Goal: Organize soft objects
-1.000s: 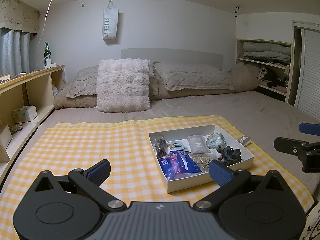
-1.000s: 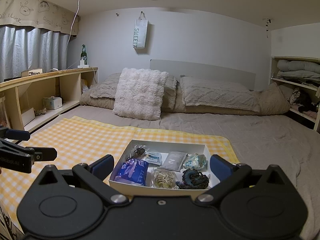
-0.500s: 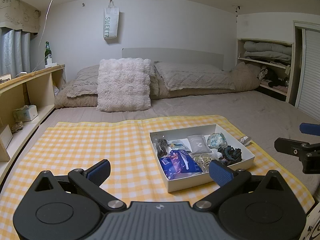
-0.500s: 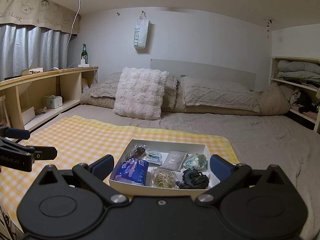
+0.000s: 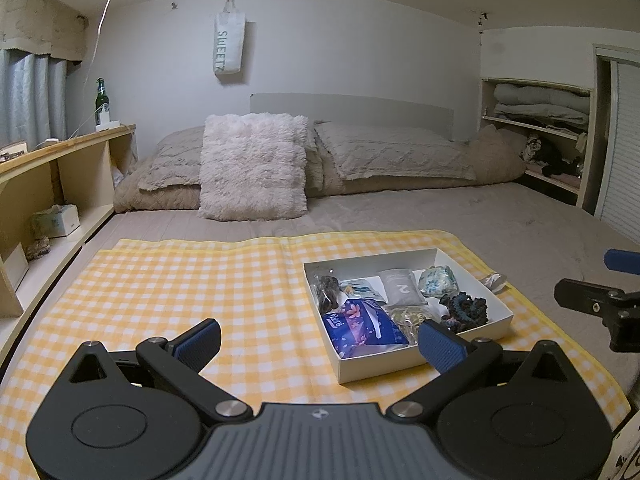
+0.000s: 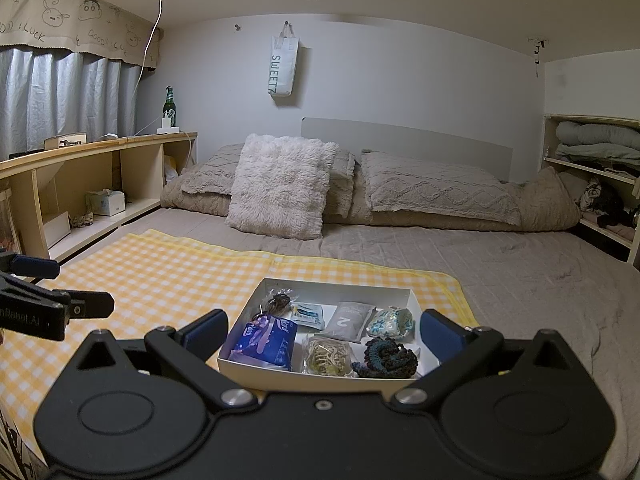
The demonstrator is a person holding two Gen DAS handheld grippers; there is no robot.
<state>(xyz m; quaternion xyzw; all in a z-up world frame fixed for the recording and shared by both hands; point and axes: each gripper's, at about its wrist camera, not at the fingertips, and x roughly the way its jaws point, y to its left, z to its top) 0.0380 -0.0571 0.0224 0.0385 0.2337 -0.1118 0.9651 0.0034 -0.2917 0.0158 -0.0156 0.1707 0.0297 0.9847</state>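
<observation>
A shallow white box [image 6: 256,365] is parked on the yellow checked cloth [image 5: 180,292] on the bed, stuffed with soft bits: a blue packet [image 6: 266,340] at 7 o'clock, a grey pouch [image 6: 349,320] in the middle, a dark scrunchie [image 6: 386,358] at 5 o'clock. The left gripper [image 5: 318,340] is held spread and empty over the cloth; the right gripper [image 6: 324,330] is spread wide too, hovering just short of the box.

Right gripper [image 6: 322,330] spread wide, empty, above white box [image 6: 308,372] holding perhaps 7 soft items.
</observation>
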